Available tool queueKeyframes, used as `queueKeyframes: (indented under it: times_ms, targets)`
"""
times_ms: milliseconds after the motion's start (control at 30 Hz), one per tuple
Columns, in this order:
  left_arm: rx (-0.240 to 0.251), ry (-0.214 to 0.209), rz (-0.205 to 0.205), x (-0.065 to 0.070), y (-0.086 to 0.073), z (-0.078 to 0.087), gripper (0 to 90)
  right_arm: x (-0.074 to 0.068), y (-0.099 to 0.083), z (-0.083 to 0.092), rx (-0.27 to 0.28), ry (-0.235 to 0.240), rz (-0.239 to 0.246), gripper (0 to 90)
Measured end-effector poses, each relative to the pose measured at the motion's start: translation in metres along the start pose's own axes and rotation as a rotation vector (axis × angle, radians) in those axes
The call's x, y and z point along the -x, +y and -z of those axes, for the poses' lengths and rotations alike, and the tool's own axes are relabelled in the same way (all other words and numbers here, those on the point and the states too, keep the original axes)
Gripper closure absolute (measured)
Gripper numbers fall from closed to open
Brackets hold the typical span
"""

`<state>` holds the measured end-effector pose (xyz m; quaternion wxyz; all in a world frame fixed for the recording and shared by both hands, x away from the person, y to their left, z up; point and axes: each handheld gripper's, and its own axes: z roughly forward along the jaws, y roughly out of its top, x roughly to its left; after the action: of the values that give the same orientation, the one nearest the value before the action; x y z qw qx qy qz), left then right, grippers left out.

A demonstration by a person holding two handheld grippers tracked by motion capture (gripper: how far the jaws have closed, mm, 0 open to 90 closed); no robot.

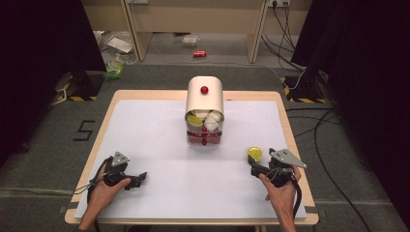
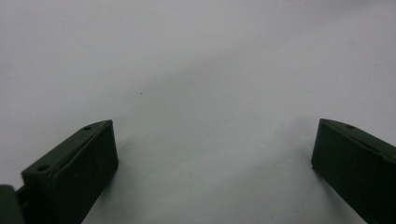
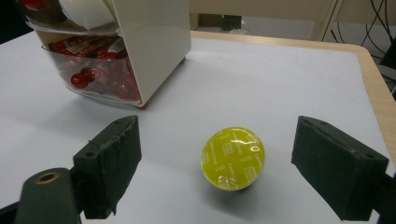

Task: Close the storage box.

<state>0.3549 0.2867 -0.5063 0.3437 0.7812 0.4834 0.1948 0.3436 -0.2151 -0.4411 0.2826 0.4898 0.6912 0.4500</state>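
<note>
Both tongs gape: right tongs (image 3: 217, 161) flank the yellow capsule (image 3: 233, 157); the dispenser (image 1: 205, 108) holds red packets (image 3: 100, 70).

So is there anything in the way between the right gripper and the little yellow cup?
Nothing visible. The right gripper has its jaws open, and the yellow cup sits on the bare white table just ahead, between them.

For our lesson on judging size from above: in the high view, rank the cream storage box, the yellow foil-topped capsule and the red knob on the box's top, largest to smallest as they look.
1. Cream rounded storage box
2. Yellow foil-topped round capsule
3. Small red round knob on the box's top

The gaps are plain, so nearness to the camera leaves the order sure.
</note>
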Motion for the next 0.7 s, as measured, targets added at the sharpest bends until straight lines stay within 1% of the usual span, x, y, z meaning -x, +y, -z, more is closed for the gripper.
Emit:
queueKeyframes:
  times_ms: [333, 700]
  targets:
    - [-0.001, 0.000, -0.002, 0.000, 0.000, 0.000, 0.0, 0.002, -0.008, 0.005, -0.024, -0.011, 0.000, 15.7]
    - [-0.001, 0.000, -0.002, 0.000, 0.000, 0.000, 0.0, 0.004, -0.019, 0.012, -0.050, -0.010, 0.001, 15.6]
